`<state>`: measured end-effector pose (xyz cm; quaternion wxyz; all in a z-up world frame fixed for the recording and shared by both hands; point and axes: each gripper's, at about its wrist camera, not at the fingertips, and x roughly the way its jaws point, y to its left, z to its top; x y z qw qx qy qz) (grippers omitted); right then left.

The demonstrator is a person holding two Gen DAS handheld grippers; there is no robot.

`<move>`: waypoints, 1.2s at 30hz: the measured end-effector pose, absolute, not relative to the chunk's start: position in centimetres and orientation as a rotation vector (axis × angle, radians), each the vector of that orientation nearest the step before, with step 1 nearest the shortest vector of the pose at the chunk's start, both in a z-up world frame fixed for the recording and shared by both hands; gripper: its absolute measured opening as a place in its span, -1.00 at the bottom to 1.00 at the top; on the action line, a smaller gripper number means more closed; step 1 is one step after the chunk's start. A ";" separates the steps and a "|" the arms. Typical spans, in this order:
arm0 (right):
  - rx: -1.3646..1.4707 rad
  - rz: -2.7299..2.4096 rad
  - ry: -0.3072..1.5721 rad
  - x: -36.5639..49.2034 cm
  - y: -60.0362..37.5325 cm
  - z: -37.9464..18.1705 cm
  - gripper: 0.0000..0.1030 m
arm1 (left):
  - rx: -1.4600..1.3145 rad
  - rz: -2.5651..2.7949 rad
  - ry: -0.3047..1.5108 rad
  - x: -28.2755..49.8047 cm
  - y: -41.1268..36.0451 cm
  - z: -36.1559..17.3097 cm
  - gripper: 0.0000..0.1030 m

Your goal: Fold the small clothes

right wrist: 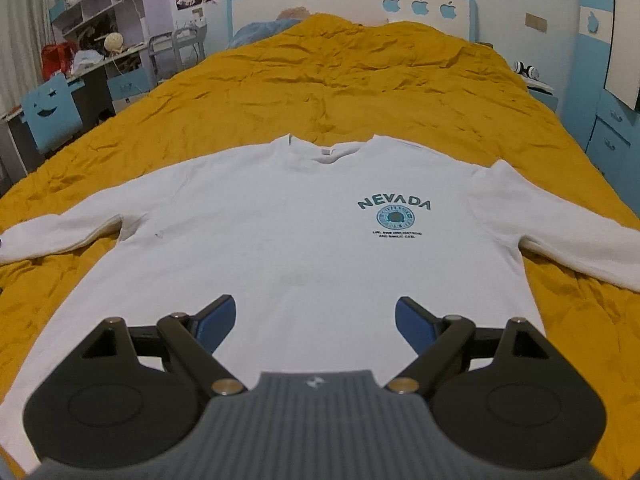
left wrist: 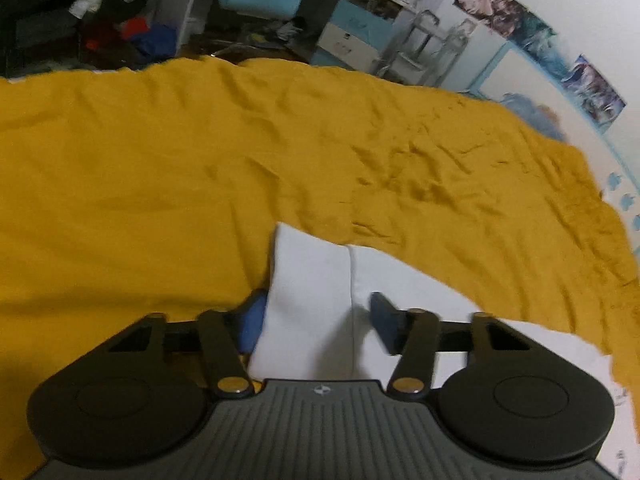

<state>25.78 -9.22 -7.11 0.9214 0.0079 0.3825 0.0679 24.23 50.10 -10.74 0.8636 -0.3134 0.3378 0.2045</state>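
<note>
A white long-sleeved sweatshirt (right wrist: 288, 224) with a teal "NEVADA" print lies flat, front up, on the yellow bedspread (right wrist: 340, 80), both sleeves spread out to the sides. My right gripper (right wrist: 315, 322) is open and empty, hovering over the shirt's lower hem. In the left wrist view my left gripper (left wrist: 318, 320) is open around the cuff end of a white sleeve (left wrist: 312, 280), one blue pad on each side of it; the left pad is partly hidden behind the cloth.
The bedspread (left wrist: 200, 160) covers the whole bed. A blue and white headboard (right wrist: 352, 4) stands at the far end. A desk with a blue chair (right wrist: 48, 116) is on the left, a nightstand (right wrist: 540, 92) on the right.
</note>
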 end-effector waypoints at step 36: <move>0.121 0.037 0.685 27.8 -22.6 -4.9 0.60 | -0.371 -0.487 0.550 39.8 6.0 12.3 -0.80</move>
